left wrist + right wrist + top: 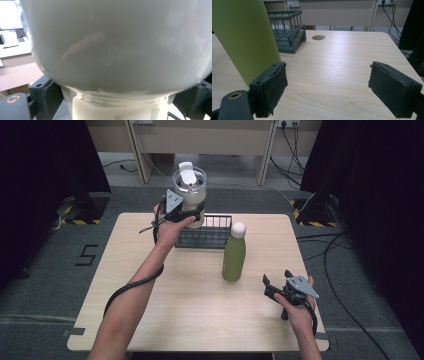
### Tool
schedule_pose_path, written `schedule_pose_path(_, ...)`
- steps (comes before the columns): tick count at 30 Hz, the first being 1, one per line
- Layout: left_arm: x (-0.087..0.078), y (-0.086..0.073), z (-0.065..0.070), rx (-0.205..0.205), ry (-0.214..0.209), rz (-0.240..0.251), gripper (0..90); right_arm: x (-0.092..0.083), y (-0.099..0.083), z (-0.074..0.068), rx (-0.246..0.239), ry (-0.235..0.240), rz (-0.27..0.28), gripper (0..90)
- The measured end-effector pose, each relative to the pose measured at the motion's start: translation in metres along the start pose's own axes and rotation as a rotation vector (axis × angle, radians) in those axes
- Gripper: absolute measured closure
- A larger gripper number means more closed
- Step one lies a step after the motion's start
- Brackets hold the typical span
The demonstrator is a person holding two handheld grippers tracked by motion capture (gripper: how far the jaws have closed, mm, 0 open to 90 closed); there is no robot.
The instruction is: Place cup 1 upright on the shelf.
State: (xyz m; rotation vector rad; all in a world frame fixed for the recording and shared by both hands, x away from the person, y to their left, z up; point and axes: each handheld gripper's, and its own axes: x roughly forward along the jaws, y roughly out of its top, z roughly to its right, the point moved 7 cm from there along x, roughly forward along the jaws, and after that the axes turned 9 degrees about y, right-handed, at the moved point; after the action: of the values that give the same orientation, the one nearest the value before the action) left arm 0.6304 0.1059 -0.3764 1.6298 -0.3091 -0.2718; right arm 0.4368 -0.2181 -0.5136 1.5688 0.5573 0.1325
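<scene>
A cream tumbler with a wide rim and a raised white flip lid is upright at the left end of the black wire basket. My left gripper is shut on its lower body. In the left gripper view the tumbler looms very close, between the two jaws. I cannot tell whether its base rests in the basket. A green bottle with a white cap stands mid-table. My right gripper is open near the front right, with nothing between its pads. In the right gripper view the green bottle stands just beyond my left pad.
The pale wood table has open room in front of the bottle and on its left half. In the right gripper view the basket lies behind the bottle and a round brown disc sits in the tabletop. Cables trail on the floor at right.
</scene>
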Motion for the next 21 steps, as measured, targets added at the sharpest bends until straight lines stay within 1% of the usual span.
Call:
schedule_pose_path(1,0.003,-0.003,-0.002,-0.012,0.007,-0.002,9.5,0.000,0.000,0.000,0.000,0.000,0.000,14.8)
schedule_pose_path(10,0.009,-0.013,-0.010,-0.014,0.032,-0.028,9.5,0.000,0.000,0.001,0.000,0.000,-0.001,14.8)
schedule_pose_path(13,0.012,-0.017,-0.011,-0.012,0.036,-0.036,9.5,0.000,-0.002,0.000,0.006,0.002,-0.003,14.8)
schedule_pose_path(16,0.013,-0.019,-0.011,-0.018,0.040,-0.038,9.5,0.001,-0.002,0.000,-0.002,0.003,-0.004,14.8)
schedule_pose_path(21,0.017,-0.026,-0.013,-0.022,0.049,-0.052,9.5,0.001,-0.002,0.000,0.000,0.003,-0.007,14.8)
